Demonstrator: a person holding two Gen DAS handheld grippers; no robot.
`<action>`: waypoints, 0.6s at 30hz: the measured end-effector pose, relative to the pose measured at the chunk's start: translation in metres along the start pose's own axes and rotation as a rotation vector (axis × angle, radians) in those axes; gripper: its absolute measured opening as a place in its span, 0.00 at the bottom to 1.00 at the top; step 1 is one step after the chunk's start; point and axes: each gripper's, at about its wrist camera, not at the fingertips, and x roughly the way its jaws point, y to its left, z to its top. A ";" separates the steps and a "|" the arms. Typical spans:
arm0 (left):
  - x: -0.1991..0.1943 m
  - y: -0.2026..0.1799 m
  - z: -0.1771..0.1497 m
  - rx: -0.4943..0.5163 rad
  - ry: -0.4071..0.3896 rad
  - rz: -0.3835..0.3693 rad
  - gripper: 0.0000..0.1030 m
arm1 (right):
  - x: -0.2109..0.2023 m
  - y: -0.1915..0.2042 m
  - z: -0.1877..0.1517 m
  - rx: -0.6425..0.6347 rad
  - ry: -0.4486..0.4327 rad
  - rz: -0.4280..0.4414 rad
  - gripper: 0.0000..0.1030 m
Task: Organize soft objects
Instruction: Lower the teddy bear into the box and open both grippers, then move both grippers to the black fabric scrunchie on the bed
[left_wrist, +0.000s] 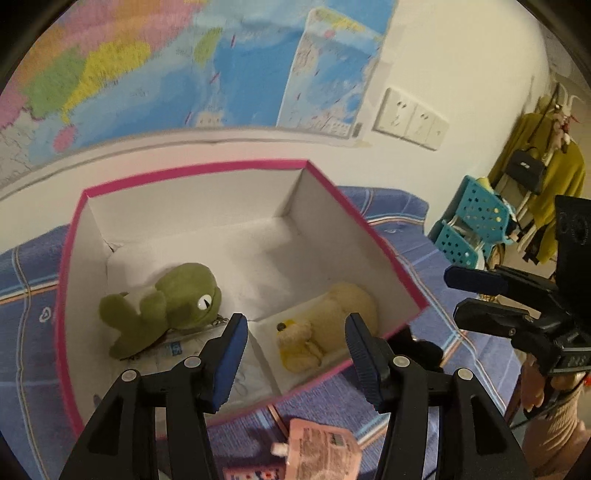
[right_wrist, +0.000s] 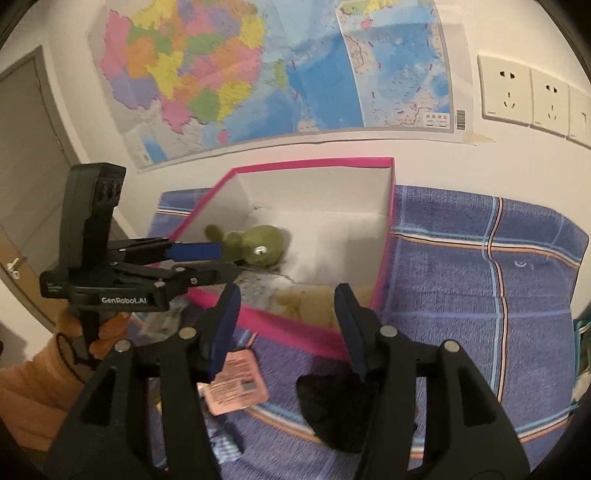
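In the left wrist view, the left tongs hang open and empty over the pink-rimmed box, where a green frog plush and a yellow plush lie apart. Over to the right wrist view: the right tongs gape empty above a black soft item and pink pouch on the blue towel.

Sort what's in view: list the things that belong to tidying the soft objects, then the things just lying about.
Job: pink-rimmed box; green frog plush and yellow plush inside it; black soft item on the blue towel.

Lying about: pink pouch, wall map, wall sockets, teal basket.
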 end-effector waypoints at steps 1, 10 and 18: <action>-0.006 -0.003 -0.002 0.010 -0.011 -0.001 0.54 | -0.004 0.001 -0.003 0.003 -0.002 0.011 0.54; -0.042 -0.036 -0.017 0.110 -0.076 -0.037 0.57 | -0.024 -0.006 -0.038 0.046 0.007 -0.026 0.69; -0.029 -0.062 -0.044 0.138 -0.017 -0.125 0.57 | 0.003 -0.047 -0.080 0.165 0.099 -0.129 0.72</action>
